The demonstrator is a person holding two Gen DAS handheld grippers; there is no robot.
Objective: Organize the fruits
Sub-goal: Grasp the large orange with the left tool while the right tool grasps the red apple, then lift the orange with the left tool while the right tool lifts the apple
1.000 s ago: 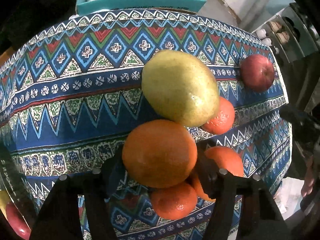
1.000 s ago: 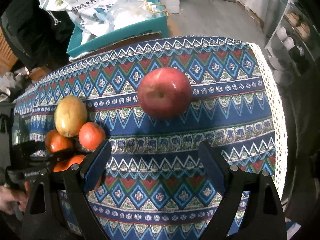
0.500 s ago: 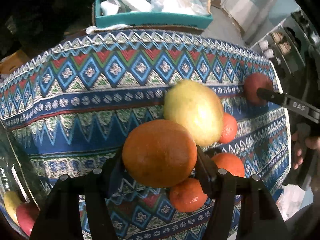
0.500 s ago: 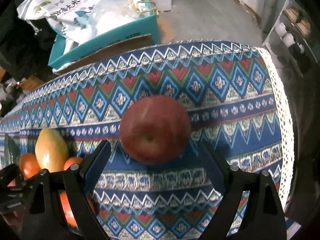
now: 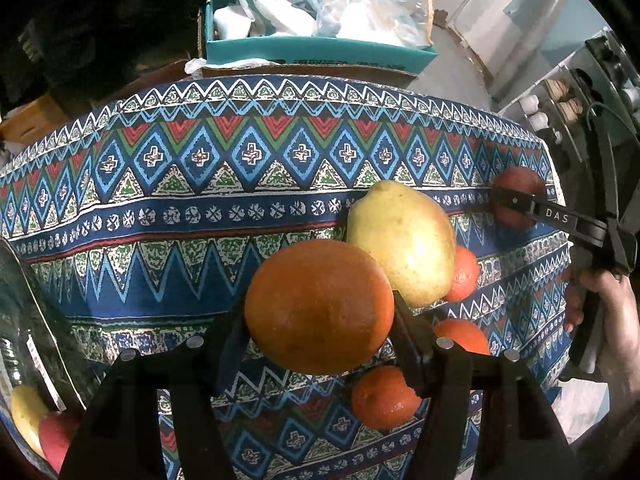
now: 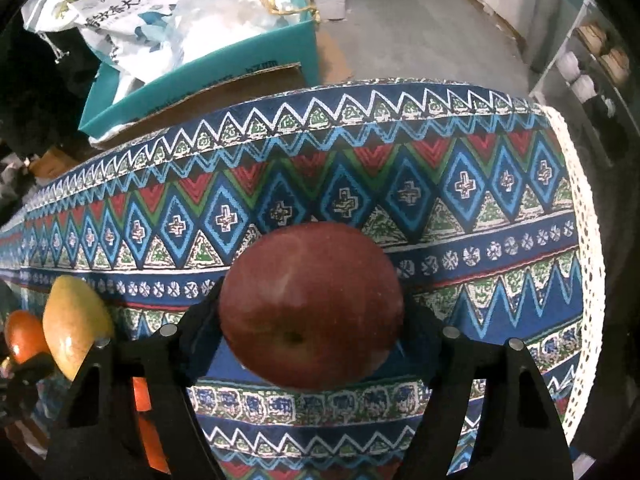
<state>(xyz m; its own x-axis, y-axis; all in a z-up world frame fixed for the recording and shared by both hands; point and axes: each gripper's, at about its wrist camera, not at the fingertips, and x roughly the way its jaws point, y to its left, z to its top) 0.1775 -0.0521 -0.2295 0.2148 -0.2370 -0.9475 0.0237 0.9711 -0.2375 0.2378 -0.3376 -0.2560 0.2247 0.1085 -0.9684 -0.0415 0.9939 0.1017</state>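
Over the patterned counter (image 5: 168,208), the left gripper (image 5: 320,316) has its fingers clamped on a large orange (image 5: 319,306) and the right gripper (image 6: 312,320) on a red apple (image 6: 311,306), round skins that could slip and roll off.

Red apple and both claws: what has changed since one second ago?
The right claw moved forward to the red apple and closed on it; before, it was open and apart. The left claw drew back from the pear, still gripping the large orange. The pear and small oranges stayed.
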